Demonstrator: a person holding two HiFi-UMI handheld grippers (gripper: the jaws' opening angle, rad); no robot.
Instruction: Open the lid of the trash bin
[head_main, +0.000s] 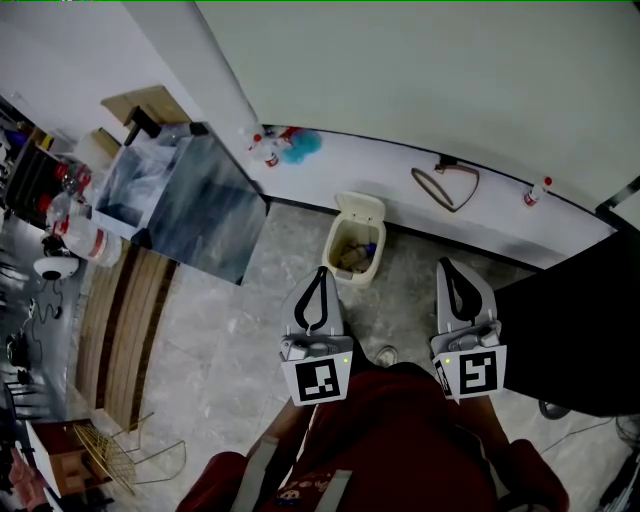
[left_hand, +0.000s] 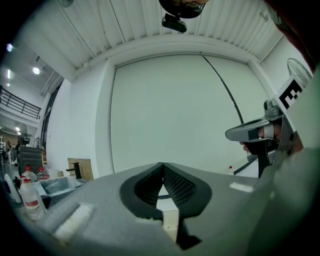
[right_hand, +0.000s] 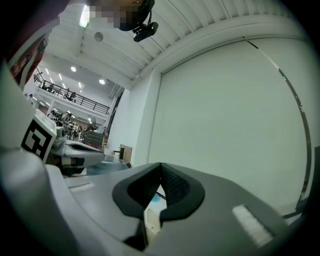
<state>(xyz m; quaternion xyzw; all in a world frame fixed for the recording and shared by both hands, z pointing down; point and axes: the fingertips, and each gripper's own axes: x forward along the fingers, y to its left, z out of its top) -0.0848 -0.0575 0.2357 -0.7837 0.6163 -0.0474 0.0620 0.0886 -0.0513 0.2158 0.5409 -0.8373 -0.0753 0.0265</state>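
Observation:
In the head view a small cream trash bin (head_main: 354, 250) stands on the stone floor against a white ledge. Its lid (head_main: 361, 207) is tipped up and back, and rubbish shows inside. My left gripper (head_main: 321, 271) hovers just in front of the bin, level, its jaws meeting at the tips with nothing between them. My right gripper (head_main: 443, 263) hangs to the right of the bin, apart from it, jaws also together and empty. In the left gripper view the shut left gripper (left_hand: 162, 165) frames a cream sliver of the bin (left_hand: 170, 221). The right gripper (right_hand: 160, 165) points at a pale wall.
A white ledge (head_main: 400, 175) along the wall carries a spray bottle (head_main: 266, 148), a blue cloth (head_main: 301, 146), a looped strap (head_main: 446, 186) and a small bottle (head_main: 536, 191). A plastic-covered table (head_main: 190, 205) stands left; a black surface (head_main: 570, 340) lies right. A wire rack (head_main: 115, 455) sits lower left.

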